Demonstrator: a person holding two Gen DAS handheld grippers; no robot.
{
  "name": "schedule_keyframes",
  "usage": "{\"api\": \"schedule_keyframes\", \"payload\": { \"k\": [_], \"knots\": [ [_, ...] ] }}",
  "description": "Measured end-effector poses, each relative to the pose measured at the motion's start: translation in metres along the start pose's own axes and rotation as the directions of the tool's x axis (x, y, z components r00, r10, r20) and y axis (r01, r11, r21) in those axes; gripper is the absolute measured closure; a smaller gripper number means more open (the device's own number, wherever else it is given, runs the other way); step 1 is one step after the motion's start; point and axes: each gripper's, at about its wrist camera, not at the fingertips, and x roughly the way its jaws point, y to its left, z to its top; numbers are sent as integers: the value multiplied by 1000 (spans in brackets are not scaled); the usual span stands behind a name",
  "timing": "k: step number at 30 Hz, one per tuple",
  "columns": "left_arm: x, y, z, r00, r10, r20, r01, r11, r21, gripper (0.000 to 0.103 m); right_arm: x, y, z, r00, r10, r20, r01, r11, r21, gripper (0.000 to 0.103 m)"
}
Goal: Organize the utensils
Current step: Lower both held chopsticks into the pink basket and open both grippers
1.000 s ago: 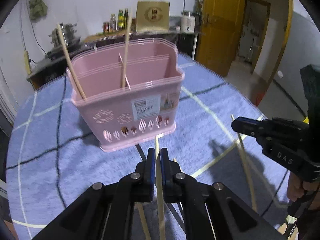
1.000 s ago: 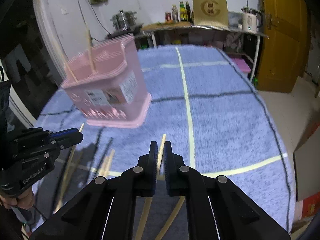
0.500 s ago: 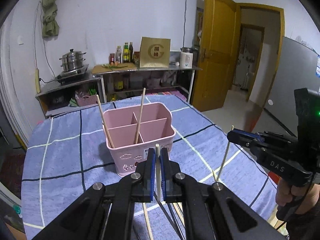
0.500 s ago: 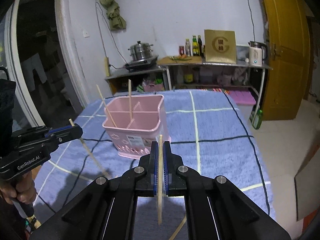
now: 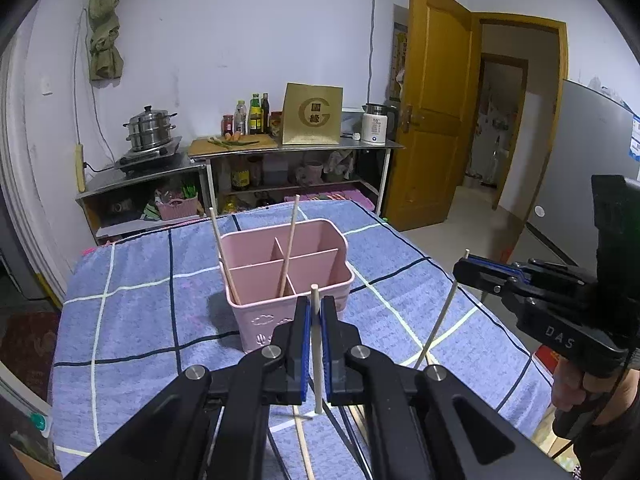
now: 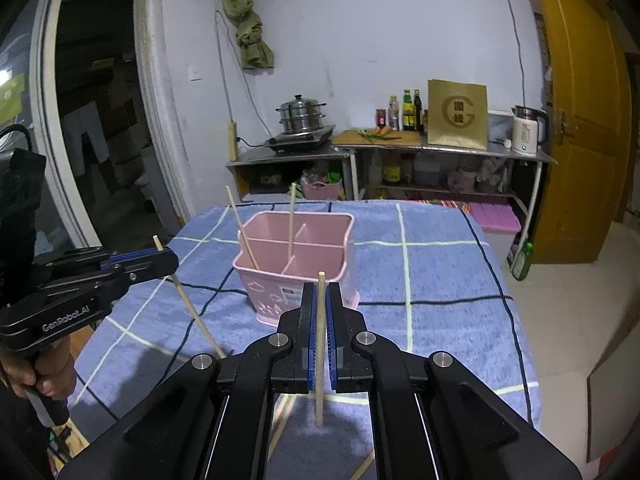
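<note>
A pink divided utensil basket [image 5: 320, 272] [image 6: 320, 240] stands mid-table with two wooden chopsticks [image 5: 289, 244] [image 6: 291, 220] leaning in it. My left gripper [image 5: 315, 316] is shut on a wooden chopstick [image 5: 317, 360], held upright above the table, short of the basket; it also shows in the right wrist view [image 6: 164, 256]. My right gripper [image 6: 320, 308] is shut on another wooden chopstick [image 6: 319, 360], also upright; it shows in the left wrist view [image 5: 466, 268]. More chopsticks [image 5: 304, 448] lie on the cloth below the grippers.
The table carries a blue checked cloth [image 5: 132, 320] [image 6: 440, 280]. Behind it stand metal shelves [image 5: 296, 160] with a steamer pot, bottles, a gold box and a kettle. A yellow door [image 5: 432, 112] is at the right. The table's right edge drops to the floor.
Both grippers have lifted their chopsticks off the table and tilted up to level. The chopsticks now stand upright in the jaws, and the basket looks farther away.
</note>
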Motion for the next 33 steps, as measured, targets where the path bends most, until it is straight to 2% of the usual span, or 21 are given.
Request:
{"api": "schedule_keyframes", "payload": {
  "k": [9,20,26,33],
  "knots": [
    [-8,17,27,999,16,33,-15,1000,-27,98,4,12,26,998,43,49,-42,999,-22,99],
    [-20,51,89,990,49,130,-37,995,-97,98,16,31,81,984,91,151,-87,996,-33,99],
    [-6,64,110,986,65,153,-49,993,-104,98,37,33,99,981,98,169,-95,995,-21,99],
    [28,78,112,990,63,129,-49,993,-109,98,59,32,107,978,103,181,-102,995,-14,99]
  ]
}}
